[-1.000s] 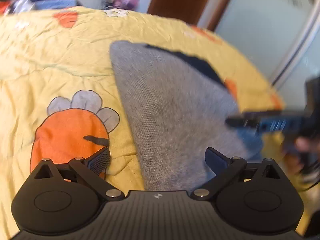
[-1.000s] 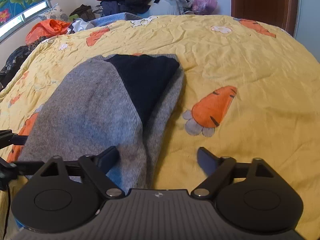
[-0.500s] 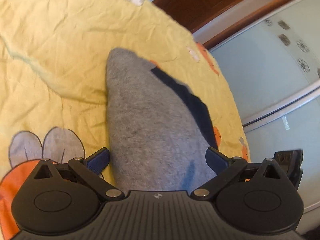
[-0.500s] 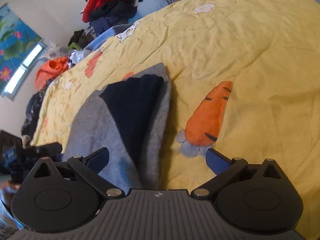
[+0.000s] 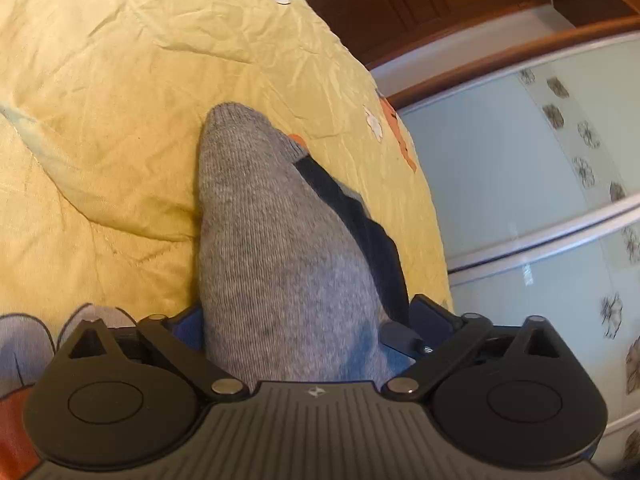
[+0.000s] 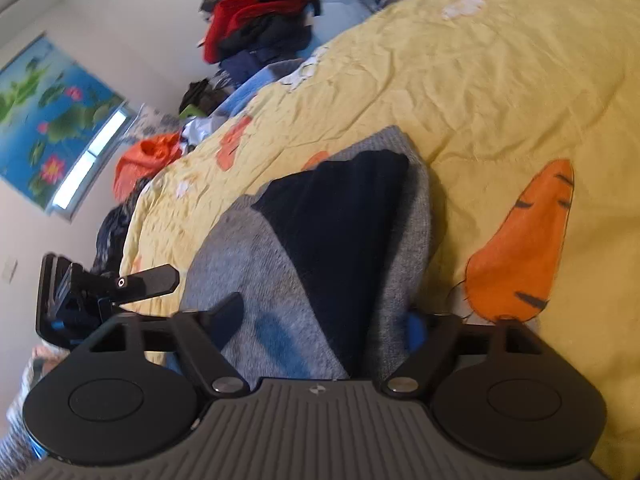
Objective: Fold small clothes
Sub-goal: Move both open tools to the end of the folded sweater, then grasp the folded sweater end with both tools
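Your small garment (image 5: pixel 280 248) is a grey ribbed knit with a dark navy panel, folded to a long tapering shape and lying flat on the bed's yellow quilt (image 5: pixel 120 80), which is crinkled and printed with orange carrots. Your left tongs (image 5: pixel 304 320) are closing with the knit's near end between them, pads at its edges. Your right tongs (image 6: pixel 320 320) are closing too, straddling its grey-and-navy near end.

Black ribbed housing (image 5: pixel 316 432), blue-padded fingers (image 5: pixel 188 326).
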Available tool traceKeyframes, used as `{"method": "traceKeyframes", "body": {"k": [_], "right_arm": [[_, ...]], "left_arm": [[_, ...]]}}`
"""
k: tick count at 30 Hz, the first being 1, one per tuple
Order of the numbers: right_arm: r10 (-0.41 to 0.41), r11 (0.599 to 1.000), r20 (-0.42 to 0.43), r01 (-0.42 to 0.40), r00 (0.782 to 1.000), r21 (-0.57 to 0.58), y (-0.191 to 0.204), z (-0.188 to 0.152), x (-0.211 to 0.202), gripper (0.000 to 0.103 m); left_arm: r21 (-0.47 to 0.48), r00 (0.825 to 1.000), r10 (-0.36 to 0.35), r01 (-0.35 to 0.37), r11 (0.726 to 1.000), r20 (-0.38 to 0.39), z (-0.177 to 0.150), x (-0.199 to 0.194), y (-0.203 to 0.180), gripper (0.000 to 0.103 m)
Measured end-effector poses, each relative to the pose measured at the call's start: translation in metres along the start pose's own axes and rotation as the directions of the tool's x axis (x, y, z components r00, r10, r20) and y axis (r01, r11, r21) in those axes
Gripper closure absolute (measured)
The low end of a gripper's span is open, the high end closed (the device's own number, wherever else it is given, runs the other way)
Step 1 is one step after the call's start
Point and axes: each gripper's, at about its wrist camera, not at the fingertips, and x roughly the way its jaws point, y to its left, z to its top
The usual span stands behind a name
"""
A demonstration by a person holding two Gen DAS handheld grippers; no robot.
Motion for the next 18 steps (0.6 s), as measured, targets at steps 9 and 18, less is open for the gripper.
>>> {"method": "traceKeyframes", "body": {"k": [9,18], "right_arm": [[0.043,0.993,0.086,-0.052,0.995,0.103,-0.007,-0.02,0.006,0.053],[-0.011,1.0,0.067,0.01,0.998,0.022,0.026,-0.028,0.002,0.001]], "left_arm": [[-0.049,0.999,0.049,-0.05,0.998,-0.023,-0.004,-0.002,0.014,0.07],[0.002,0.997,0.079,-0.079,0.997,-0.001,-0.01,-0.004,0.004,0.061]]}}
